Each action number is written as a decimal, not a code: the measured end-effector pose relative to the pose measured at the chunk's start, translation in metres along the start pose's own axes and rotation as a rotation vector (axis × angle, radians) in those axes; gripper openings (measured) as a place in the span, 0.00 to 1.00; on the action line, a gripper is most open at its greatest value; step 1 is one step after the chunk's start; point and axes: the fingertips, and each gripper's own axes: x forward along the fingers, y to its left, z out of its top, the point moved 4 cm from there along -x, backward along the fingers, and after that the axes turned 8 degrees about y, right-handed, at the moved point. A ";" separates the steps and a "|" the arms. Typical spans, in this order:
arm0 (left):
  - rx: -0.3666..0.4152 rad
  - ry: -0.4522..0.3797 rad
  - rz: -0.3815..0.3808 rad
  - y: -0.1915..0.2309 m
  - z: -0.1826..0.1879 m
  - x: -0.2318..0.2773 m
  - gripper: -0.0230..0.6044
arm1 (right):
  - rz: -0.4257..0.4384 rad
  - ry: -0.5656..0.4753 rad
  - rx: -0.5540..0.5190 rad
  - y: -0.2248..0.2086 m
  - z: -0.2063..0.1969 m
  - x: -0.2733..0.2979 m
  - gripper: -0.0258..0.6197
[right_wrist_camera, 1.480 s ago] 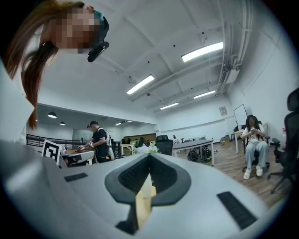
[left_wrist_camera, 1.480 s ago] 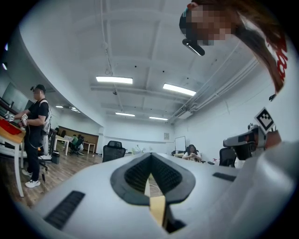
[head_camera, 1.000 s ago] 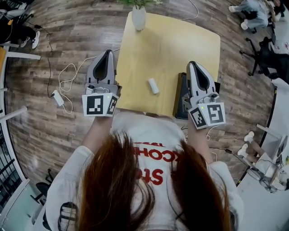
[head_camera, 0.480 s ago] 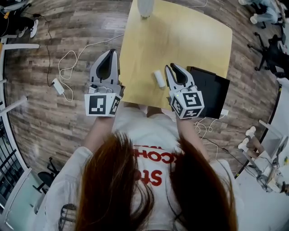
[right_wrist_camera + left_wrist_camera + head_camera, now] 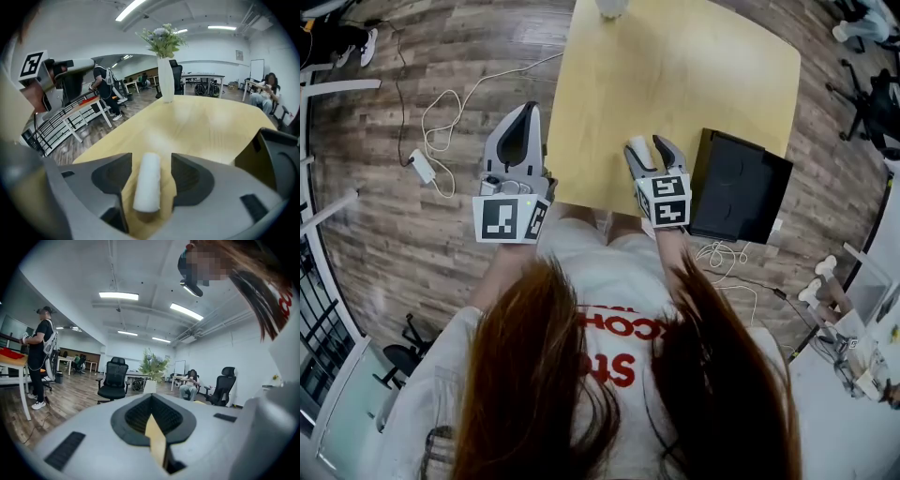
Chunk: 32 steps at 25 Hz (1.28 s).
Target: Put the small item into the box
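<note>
The table point(image 5: 675, 75) is pale yellow wood-look board, smooth, with a soft sheen. Around it the floor point(image 5: 403, 234) is brown plank wood, grainy and streaked. At the table's 4 o'clock edge the box point(image 5: 736, 183) is black and matt. At 12 o'clock the vase point(image 5: 165, 79) is white and glossy. The small item point(image 5: 147, 180) is white, matt and faintly fuzzy. The right gripper point(image 5: 151, 160), jaws opening with the small item between them, has a matt grey plastic shell and black ribbed pads point(image 5: 190, 176). The left gripper point(image 5: 151, 404) has the same finish. The shirt point(image 5: 600, 272) is white cloth.
</note>
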 end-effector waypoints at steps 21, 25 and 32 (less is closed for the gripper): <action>0.001 0.012 0.022 0.011 -0.005 -0.008 0.05 | -0.029 -0.037 -0.024 0.000 0.008 0.000 0.26; 0.013 -0.023 0.021 0.007 0.008 -0.007 0.05 | -0.034 -0.153 -0.001 -0.010 0.034 -0.024 0.25; 0.043 -0.092 0.009 -0.004 0.036 -0.006 0.05 | -0.037 -0.424 0.046 -0.024 0.089 -0.087 0.25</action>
